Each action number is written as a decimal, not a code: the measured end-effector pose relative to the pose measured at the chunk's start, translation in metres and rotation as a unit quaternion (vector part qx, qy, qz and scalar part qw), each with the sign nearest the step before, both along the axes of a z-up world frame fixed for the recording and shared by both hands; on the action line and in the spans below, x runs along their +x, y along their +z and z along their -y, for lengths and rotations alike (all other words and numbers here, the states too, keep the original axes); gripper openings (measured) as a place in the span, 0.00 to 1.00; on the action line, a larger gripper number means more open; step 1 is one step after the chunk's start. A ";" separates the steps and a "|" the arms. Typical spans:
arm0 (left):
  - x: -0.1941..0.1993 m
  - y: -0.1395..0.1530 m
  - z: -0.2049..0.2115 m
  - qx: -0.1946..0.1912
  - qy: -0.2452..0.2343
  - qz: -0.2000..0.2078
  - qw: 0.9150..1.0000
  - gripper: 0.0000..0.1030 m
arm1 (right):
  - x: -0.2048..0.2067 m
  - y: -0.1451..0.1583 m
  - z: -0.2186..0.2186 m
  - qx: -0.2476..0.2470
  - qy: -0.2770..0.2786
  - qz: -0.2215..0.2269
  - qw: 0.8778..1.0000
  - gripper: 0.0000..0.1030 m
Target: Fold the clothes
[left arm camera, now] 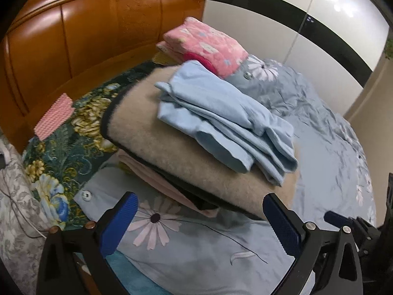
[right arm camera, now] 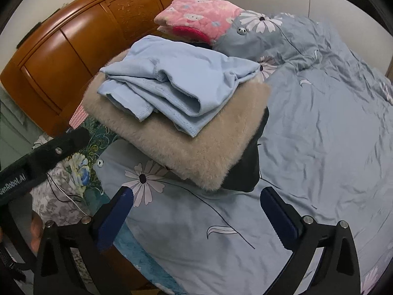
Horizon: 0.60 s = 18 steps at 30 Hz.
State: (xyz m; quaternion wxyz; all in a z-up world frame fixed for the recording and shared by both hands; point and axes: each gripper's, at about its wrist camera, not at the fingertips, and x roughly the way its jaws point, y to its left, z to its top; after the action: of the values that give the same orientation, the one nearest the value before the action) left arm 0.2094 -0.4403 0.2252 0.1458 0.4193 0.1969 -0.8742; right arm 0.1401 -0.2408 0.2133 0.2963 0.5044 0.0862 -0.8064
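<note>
Light-blue garment (left arm camera: 226, 120) lies loosely folded on top of a beige fleece blanket (left arm camera: 157, 132), ahead of and above both grippers as each wrist camera sees it. Left gripper (left arm camera: 200, 217): jaws spread wide, nothing between them, only the floral blue duvet (left arm camera: 196, 250) under the gap. Right gripper (right arm camera: 196, 215): same, wide apart and empty, over the duvet.

Key relation: in both views the garment sits forward of the fingertips, past the near edge of the blanket, not touching either tool. Its long axis runs diagonally, from far-left to near-right of the left gripper. The near folded end points toward the right gripper's right finger side. Judgement: neither hand is clearly nearer; the loose near end seems the easier reach for the right hand.

Behind the garment, a pink printed bundle (right arm camera: 199, 21) rests against the wooden headboard (left arm camera: 73, 39).

Hidden or unclear:
- layers inside the garment's folds, and whether it is a shirt or trousers, cannot tell;
- dark cloth (right arm camera: 245, 169) under the blanket, mostly covered;
- left gripper's body shows only as a blurred black bar at the left edge of the right view;
- far edge of garment hidden behind its own folds.
</note>
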 end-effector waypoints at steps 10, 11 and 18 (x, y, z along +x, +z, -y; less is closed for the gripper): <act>-0.009 -0.008 -0.005 -0.019 0.004 0.016 1.000 1.00 | 0.001 0.000 -0.002 0.023 0.005 -0.014 1.000 1.00; -0.010 -0.009 -0.006 -0.022 0.003 0.018 1.000 1.00 | 0.000 0.000 -0.002 0.024 0.004 -0.013 1.000 1.00; -0.018 -0.014 -0.005 -0.031 0.001 0.029 0.999 1.00 | -0.003 -0.004 0.001 0.034 0.006 -0.008 0.999 1.00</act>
State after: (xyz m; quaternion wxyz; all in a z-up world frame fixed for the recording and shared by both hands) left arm 0.1916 -0.4349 0.2111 0.1653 0.4397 0.1660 -0.8670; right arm 0.1374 -0.2418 0.2097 0.2832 0.5076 0.1192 -0.8050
